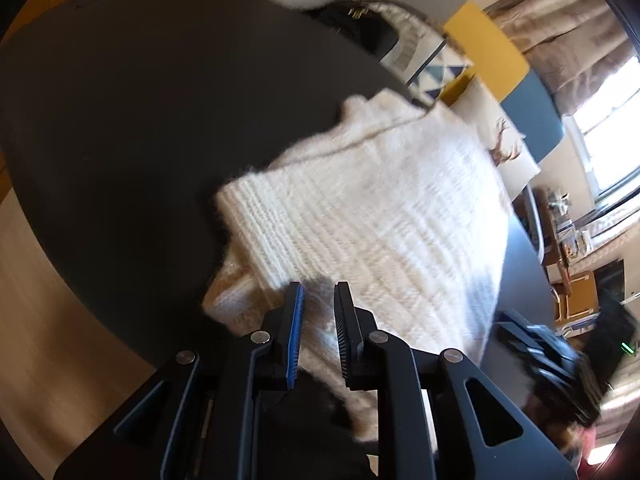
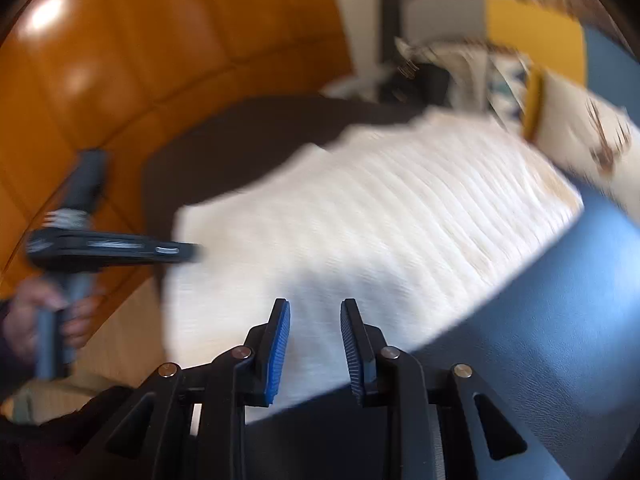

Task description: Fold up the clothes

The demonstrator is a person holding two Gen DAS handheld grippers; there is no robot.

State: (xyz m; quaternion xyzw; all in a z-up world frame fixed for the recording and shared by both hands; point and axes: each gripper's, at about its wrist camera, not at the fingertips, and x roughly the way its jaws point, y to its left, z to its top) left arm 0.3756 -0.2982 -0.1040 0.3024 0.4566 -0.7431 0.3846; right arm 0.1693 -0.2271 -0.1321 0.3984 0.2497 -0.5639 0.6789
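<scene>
Looking from the left side first: the left gripper (image 1: 318, 292) hangs over the near edge of a white knitted sweater (image 1: 372, 220), its jaws parted with a clear gap and nothing pinched between them, though knit shows behind the gap. From the right wrist camera that same tool appears side-on at the far left, a hand (image 2: 28, 320) wrapped round its handle, its tip reaching the sweater's left edge.

Centre stage, the sweater lies on a dark round table (image 1: 120, 120), and it is not spread flat: a ribbed panel is doubled over the top of the body, with another layer peeking out beneath at the near left corner. So at least one fold lies in place, I'd say. Whether the bundle is as compact as it needs to be, the blur won't let me call; the far edge runs to the table's rim, beside some patterned cushions (image 1: 508, 148).

Over to the right: the right gripper (image 2: 315, 312) hovers above the sweater's near edge, jaws released, pads apart, gripping nothing. Both tools free over a part-folded garment fits either a pause between folds or a let-go after the last one.
</scene>
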